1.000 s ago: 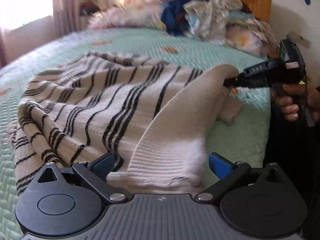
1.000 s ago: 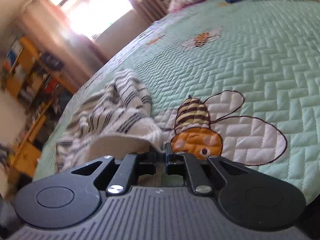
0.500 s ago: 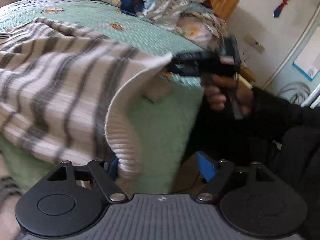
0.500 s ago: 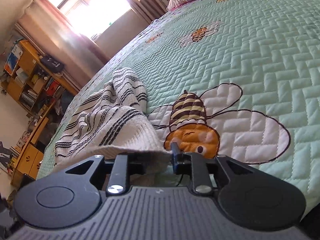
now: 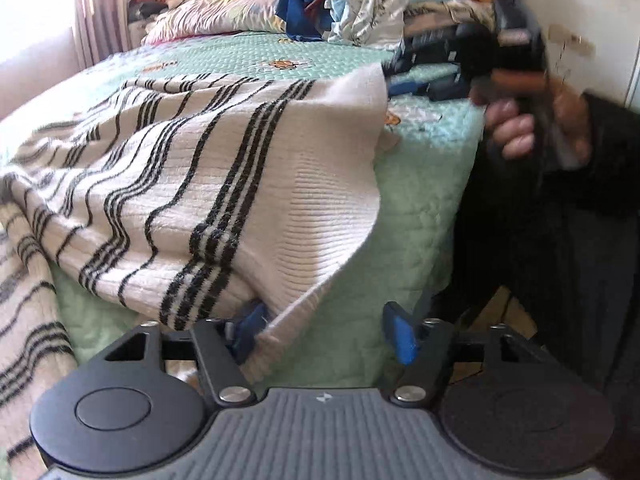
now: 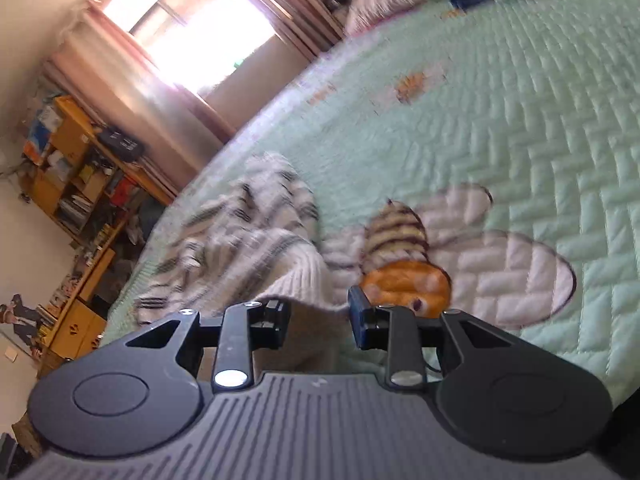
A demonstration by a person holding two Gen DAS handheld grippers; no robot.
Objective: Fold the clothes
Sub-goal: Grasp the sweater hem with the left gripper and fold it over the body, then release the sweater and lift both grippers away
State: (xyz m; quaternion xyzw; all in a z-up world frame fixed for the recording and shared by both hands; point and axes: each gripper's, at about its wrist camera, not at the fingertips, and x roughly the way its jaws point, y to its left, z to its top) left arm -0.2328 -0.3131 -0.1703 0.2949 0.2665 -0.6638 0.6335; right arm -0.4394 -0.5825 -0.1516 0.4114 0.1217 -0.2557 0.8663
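A cream knit sweater with black stripes lies spread on the green quilted bed. My left gripper is open at the bed's near edge; the sweater's ribbed hem rests against its left fingertip. My right gripper is open, with the sweater's cream edge lying between its fingers. In the left wrist view the right gripper is blurred at the sweater's far corner, held by a hand.
A heap of clothes and pillows sits at the headboard. An embroidered bee marks the quilt beside the sweater. A wooden bookshelf and a bright window stand beyond the bed. The person's dark clothing is at the right.
My right gripper has opened and let go of the sweater's edge. My left gripper stays open and has swung back to face the bed, the hem still at its left finger.
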